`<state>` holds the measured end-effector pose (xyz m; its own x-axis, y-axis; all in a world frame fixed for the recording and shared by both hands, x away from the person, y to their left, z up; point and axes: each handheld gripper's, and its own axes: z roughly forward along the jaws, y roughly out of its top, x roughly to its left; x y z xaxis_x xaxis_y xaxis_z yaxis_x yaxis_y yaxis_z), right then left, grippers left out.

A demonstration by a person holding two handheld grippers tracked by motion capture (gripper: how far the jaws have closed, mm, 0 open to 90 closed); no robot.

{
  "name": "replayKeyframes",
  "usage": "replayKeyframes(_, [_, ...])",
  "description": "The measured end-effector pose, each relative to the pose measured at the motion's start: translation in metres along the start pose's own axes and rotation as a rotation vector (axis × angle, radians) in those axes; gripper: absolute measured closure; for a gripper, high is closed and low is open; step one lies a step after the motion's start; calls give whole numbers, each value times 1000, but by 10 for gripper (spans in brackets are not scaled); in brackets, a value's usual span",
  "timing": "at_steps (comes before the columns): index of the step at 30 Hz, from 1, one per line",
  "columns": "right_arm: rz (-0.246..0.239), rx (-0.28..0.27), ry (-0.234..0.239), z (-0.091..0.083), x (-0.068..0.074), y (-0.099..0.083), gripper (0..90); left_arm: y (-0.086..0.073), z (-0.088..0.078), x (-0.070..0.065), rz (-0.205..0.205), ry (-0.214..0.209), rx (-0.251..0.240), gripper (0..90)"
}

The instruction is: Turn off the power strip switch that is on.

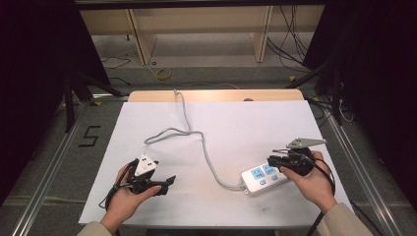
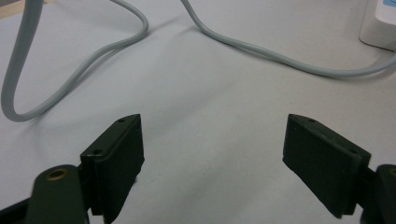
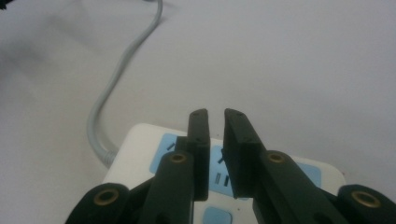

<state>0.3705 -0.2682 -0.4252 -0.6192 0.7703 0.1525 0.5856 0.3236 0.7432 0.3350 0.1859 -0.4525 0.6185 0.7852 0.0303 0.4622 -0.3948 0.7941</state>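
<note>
From the high view, a white-covered counter (image 1: 162, 206) carries a white power strip (image 1: 264, 178) with blue socket faces, lying at the near right, its grey cord (image 1: 206, 152) running left from its end, curling up through a loop near the middle and off the far edge of the counter. The person's left hand (image 1: 129, 195) comes in from the bottom left, forearm angled up and inward, wrapped around the left gripper (image 1: 164, 183), which lies low over the counter at the near left and points to the right, well apart from the power strip. The right hand (image 1: 314, 183) enters from the bottom right, wrist bent inward, holding the right gripper (image 1: 271, 160) so that it points left, its tips over the right end of the power strip; a grey three-cornered plate (image 1: 306, 142) sits on top of it. In the left gripper view, the two black fingers (image 2: 116, 158) are spread wide with bare white counter between them, nothing held; the cord sweeps across the upper part of the view, and a corner of the power strip shows at the top right. In the right gripper view, the fingers (image 3: 198, 140) are drawn nearly together, a narrow slit left between them, with nothing in it. They hang just above the power strip's blue socket faces; whether they touch it cannot be told. The cord leaves the strip's left end and curves away toward the top of the view.
</note>
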Motion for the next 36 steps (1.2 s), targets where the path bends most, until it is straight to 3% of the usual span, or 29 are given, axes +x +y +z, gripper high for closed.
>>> replayKeyframes(5, [-31,-74,33,0,4,-8,667,0,0,-1,-4,-4,-2,195])
replayKeyframes(12, [-98,-171,118,1,13,-24,513,-1,0,-1,7,-11,6,184])
replayKeyframes(15, [-127,-178,113,-1,18,-27,468,0,0,-2,13,-11,6,183])
replayKeyframes(19, [-130,-209,113,-3,23,-32,434,0,0,-2,20,-11,8,183])
replayKeyframes(25, [-128,-210,106,-5,26,-39,385,0,-1,-2,29,-9,10,183])
replayKeyframes(36, [-134,-233,95,-6,28,-39,363,0,0,-2,32,-6,12,183])
